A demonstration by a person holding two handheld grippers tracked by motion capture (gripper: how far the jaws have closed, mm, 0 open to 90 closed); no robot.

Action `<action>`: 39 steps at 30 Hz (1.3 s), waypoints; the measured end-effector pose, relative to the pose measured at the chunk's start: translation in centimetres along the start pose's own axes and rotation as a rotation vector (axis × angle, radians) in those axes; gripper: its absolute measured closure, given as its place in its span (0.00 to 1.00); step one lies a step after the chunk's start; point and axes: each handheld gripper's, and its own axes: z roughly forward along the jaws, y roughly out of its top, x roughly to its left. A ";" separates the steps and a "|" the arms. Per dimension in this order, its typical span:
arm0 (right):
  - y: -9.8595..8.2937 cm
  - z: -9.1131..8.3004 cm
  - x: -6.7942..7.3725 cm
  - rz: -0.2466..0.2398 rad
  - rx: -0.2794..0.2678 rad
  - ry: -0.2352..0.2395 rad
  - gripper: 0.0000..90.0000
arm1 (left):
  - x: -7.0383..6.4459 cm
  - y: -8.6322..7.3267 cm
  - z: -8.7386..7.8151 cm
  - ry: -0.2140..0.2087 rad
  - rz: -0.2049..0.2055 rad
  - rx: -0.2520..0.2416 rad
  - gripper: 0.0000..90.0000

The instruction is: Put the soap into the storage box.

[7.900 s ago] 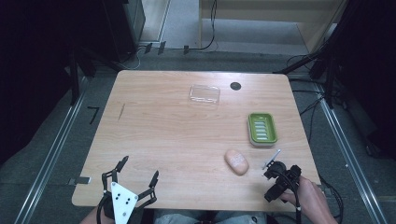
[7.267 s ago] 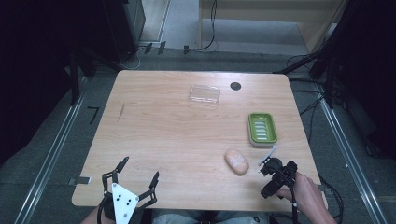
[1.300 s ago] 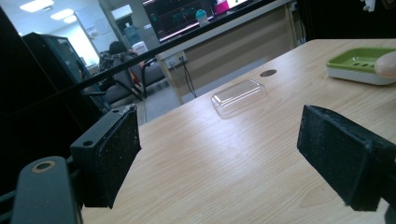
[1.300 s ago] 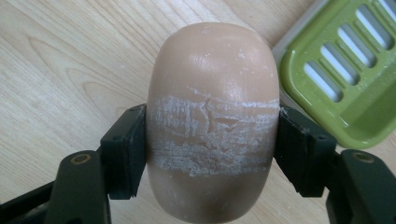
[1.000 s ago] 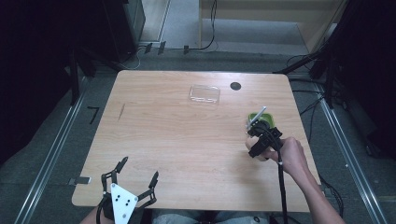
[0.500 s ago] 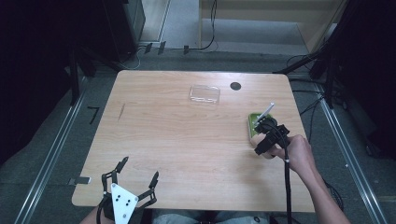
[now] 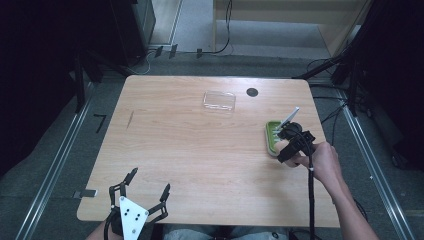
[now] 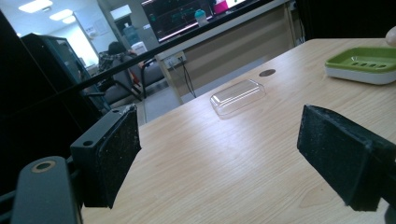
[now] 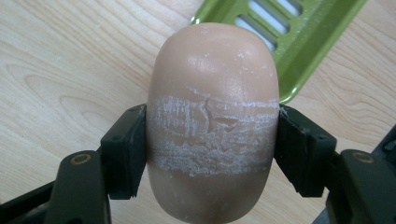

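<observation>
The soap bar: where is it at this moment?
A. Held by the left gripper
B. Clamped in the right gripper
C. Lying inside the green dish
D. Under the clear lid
B: the right gripper is shut on the soap bar, with the green dish just beyond it.

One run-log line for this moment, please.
right hand-held gripper: shut on soap bar, beside green soap dish | left hand-held gripper: open, idle | clear lid: untouched

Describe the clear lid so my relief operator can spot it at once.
Start at the wooden table and look to its far edge, near the small dark hole. Just left of that hole lies the clear plastic lid, flat, rectangular and see-through, unlike the green soap dish at the right.
</observation>
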 end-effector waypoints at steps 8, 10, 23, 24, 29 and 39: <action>0.3 -0.1 -0.9 0.017 0.003 -0.011 0.37 | 0.0 0.0 0.0 -0.001 0.000 -0.002 0.15; 0.4 -0.1 -0.9 0.029 0.003 -0.011 0.37 | 0.0 0.0 0.0 0.000 0.000 -0.002 0.15; 2.0 0.0 -1.6 0.038 -0.007 -0.021 0.37 | 0.0 0.0 0.0 -0.001 -0.001 -0.002 0.15; 2.1 0.0 -1.6 0.045 -0.006 -0.021 0.37 | 0.0 0.0 0.0 -0.001 -0.001 -0.002 0.15; 2.7 0.0 -1.9 0.048 -0.015 -0.022 0.37 | 0.0 0.0 0.0 -0.001 -0.001 -0.002 0.15; 4.3 0.3 -2.6 0.068 -0.029 -0.021 0.37 | 0.0 0.0 0.0 0.000 -0.003 -0.001 0.15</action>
